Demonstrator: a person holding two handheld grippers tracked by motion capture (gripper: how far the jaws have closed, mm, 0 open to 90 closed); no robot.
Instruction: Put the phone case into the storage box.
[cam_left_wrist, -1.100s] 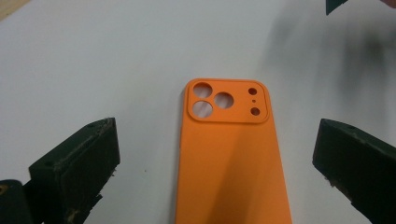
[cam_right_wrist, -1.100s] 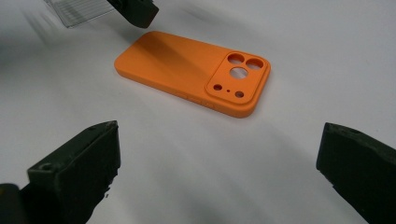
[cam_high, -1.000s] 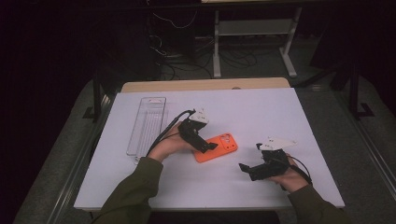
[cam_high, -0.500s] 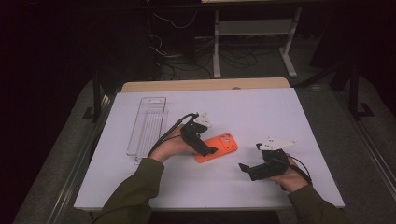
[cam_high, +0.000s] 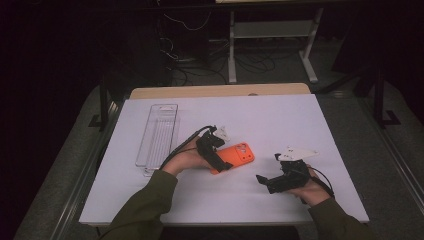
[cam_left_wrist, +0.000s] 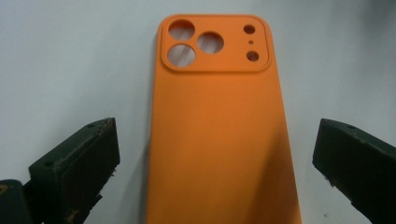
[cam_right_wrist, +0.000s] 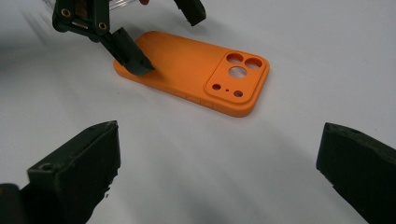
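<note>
An orange phone case (cam_high: 239, 154) lies flat on the white table, back side up with the camera cut-outs facing away from my left hand. My left gripper (cam_high: 220, 153) is open, with one jaw on each side of the case's near end. In the left gripper view the case (cam_left_wrist: 219, 116) runs up between the two spread jaws, and I cannot tell if they touch it. My right gripper (cam_high: 267, 169) is open and holds nothing, a short way to the right of the case. In the right gripper view the case (cam_right_wrist: 196, 74) lies ahead, with the left gripper's fingers (cam_right_wrist: 130, 58) at its far end.
A clear plastic tray (cam_high: 157, 132) lies lengthwise at the table's left. The white sheet (cam_high: 280, 120) covers the table, with bare room behind and in front of the case. Beyond the far edge are a dark floor, cables and a metal stand (cam_high: 272, 30).
My left gripper has shifted slightly toward the case's near end. The case and the right gripper have stayed where they were.
</note>
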